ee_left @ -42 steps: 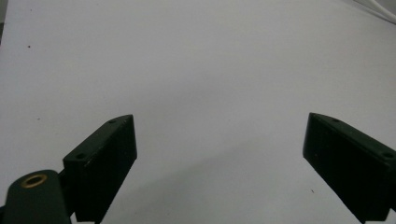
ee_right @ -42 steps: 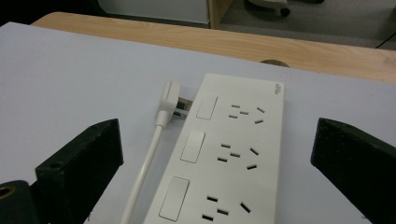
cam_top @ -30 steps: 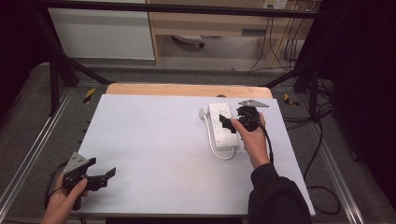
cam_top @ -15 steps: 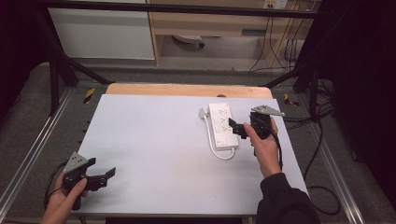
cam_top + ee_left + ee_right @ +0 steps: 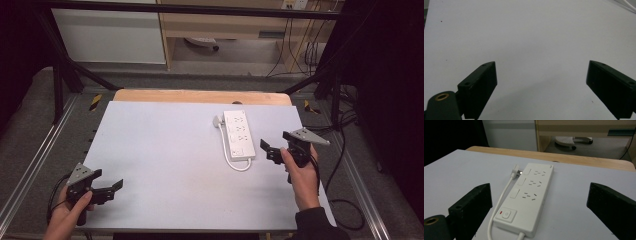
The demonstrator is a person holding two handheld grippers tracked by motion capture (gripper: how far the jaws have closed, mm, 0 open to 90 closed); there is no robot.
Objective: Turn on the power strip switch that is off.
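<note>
Cable [image 5: 235,162] loops beside power strip [image 5: 238,135] on bare table [image 5: 165,160].

I'm seeing power strip [image 5: 237,134] lying on table [image 5: 165,150], right of centre, toward far edge. Right gripper [image 5: 270,151] hovering just beside strip's near right. Left gripper [image 5: 111,189] sitting at near-left corner, well apart.

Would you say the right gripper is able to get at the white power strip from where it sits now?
Probably yes. The right gripper hovers just beside the power strip with its jaws wide apart, and the bare table between them holds nothing in the way. In the right gripper view the strip lies straight ahead.
</note>
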